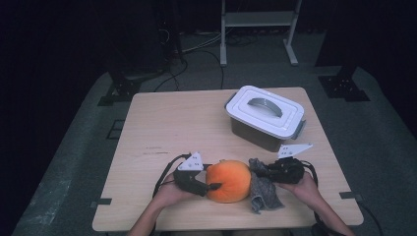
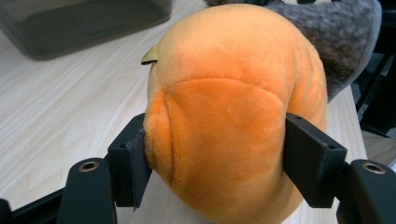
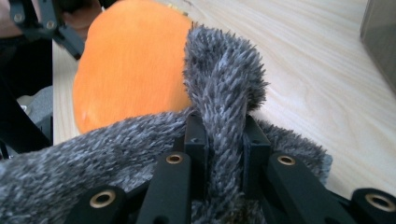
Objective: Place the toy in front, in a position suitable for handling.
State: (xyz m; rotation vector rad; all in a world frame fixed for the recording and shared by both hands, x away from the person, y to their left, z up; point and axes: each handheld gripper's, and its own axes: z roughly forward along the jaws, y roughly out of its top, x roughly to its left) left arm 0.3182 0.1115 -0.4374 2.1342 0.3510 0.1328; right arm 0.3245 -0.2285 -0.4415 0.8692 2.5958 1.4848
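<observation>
An orange plush pumpkin (image 1: 228,180) sits near the table's front edge. My left gripper (image 1: 212,186) grips it from the left; in the left gripper view the two jaws press into both sides of the orange plush (image 2: 224,116). A grey furry cloth (image 1: 263,189) lies against the pumpkin's right side. My right gripper (image 1: 259,169) is shut on a fold of it; in the right gripper view the grey fur (image 3: 224,116) is pinched between the jaws, with the pumpkin (image 3: 130,65) just behind.
A grey lidded plastic box (image 1: 265,117) with a handle stands at the back right of the wooden table (image 1: 172,123). A white metal frame (image 1: 258,29) and cables lie on the floor beyond the table.
</observation>
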